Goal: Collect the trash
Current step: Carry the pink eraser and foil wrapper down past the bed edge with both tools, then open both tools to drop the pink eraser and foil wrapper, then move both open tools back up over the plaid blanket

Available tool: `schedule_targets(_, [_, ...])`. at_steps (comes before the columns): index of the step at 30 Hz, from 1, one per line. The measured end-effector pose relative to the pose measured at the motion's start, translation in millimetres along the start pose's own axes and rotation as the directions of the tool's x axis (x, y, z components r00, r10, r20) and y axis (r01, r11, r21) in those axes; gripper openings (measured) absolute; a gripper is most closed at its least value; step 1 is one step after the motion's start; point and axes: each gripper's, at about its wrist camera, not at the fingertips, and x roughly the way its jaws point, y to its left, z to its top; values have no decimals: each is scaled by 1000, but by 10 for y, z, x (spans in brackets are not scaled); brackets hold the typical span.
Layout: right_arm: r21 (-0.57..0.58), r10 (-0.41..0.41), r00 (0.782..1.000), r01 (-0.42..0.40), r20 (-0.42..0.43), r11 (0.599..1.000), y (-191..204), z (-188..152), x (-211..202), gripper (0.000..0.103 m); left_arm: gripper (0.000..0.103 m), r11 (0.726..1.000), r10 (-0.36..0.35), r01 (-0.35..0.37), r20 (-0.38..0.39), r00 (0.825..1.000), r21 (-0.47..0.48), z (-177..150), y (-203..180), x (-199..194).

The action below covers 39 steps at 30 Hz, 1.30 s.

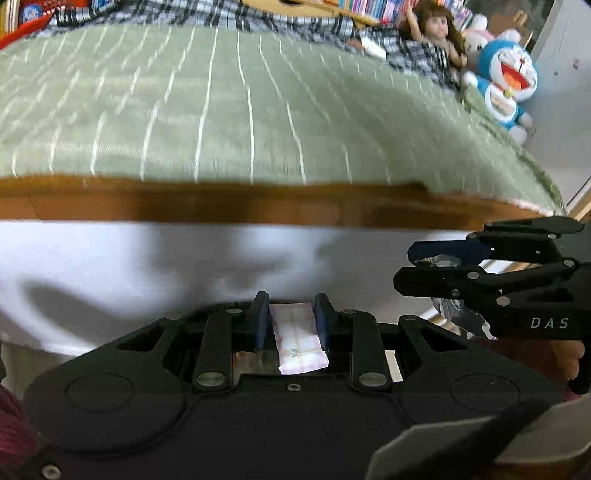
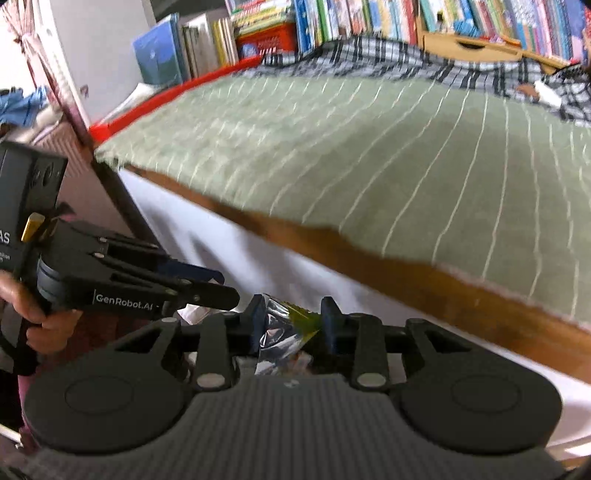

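Observation:
In the left wrist view my left gripper (image 1: 291,301) is shut on a folded pink-checked paper packet (image 1: 299,332), which sticks back from between the blue pads. To its right, my right gripper (image 1: 406,266) has a crinkled silver foil wrapper (image 1: 454,310) hanging from its fingers. The right wrist view shows that right gripper (image 2: 293,304) shut on the silver and green foil wrapper (image 2: 280,325). My left gripper (image 2: 227,286) reaches in from the left there, held by a hand (image 2: 44,325). Both grippers point down at the white side of a bed.
A bed with a green striped blanket (image 1: 258,110) and a brown wooden rail (image 1: 221,203) fills the view ahead, above a white panel (image 1: 147,258). A doll (image 1: 439,33) and a blue plush toy (image 1: 506,81) sit at its far right corner. Bookshelves (image 2: 369,18) line the back.

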Motion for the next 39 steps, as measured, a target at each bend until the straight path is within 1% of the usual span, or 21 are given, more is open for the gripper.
schedule_targets(5, [3, 11, 999, -10, -40, 1000, -23, -75, 129, 42, 25, 1000, 2, -2, -45, 999, -1, -98, 19, 140])
schedule_targets(7, [-1, 10, 999, -10, -45, 1000, -26, -64, 155, 48, 25, 1000, -4, 4, -51, 999, -1, -117, 25, 158])
schedule_targets(8, [-2, 10, 999, -10, -45, 1000, -25, -60, 157, 56, 25, 1000, -5, 5, -52, 999, 0, -118, 18, 166])
schedule_targets(11, [-4, 16, 999, -16, -41, 1000, -28, -52, 133, 59, 25, 1000, -5, 5, -50, 999, 7, -102, 1, 164])
schedule_targets(12, [-6, 13, 999, -13, -38, 1000, -28, -37, 121, 62, 28, 1000, -5, 6, -49, 999, 7, -100, 5, 157])
schedule_targets(15, [-9, 9, 1000, -10, -25, 1000, -29, 26, 73, 64, 35, 1000, -6, 6, -42, 999, 2, -60, -8, 120])
schedule_targets(17, [-5, 4, 1000, -4, -13, 1000, -24, 64, 16, 64, 36, 1000, -7, 8, -34, 999, 2, -26, -18, 65])
schedule_targets(20, [2, 0, 1000, 0, 14, 1000, -21, 167, -126, 65, 39, 1000, -18, 18, -13, 1000, 9, 60, -68, -51])
schedule_targets(22, [-5, -5, 999, 5, 41, 1000, -8, 257, -238, 66, 43, 999, -24, 24, 6, 1000, 22, 136, -111, -149])
schedule_targets(27, [15, -9, 991, 7, 137, 1000, -23, 579, -603, 70, 52, 998, -48, 46, 60, 997, 46, 411, -232, -418])
schedule_targets(32, [90, -20, 972, -1, 233, 996, -137, 886, -996, 70, 57, 998, -49, 45, 112, 992, 42, 728, -360, -664])
schedule_targets(36, [127, -76, 953, 41, 292, 991, -222, 1082, -1266, 73, 63, 997, -40, 29, 163, 986, 67, 949, -450, -866])
schedule_targets(39, [160, -111, 942, 63, 316, 985, -291, 1157, -1406, 74, 65, 996, -32, 16, 192, 981, 87, 1085, -504, -988])
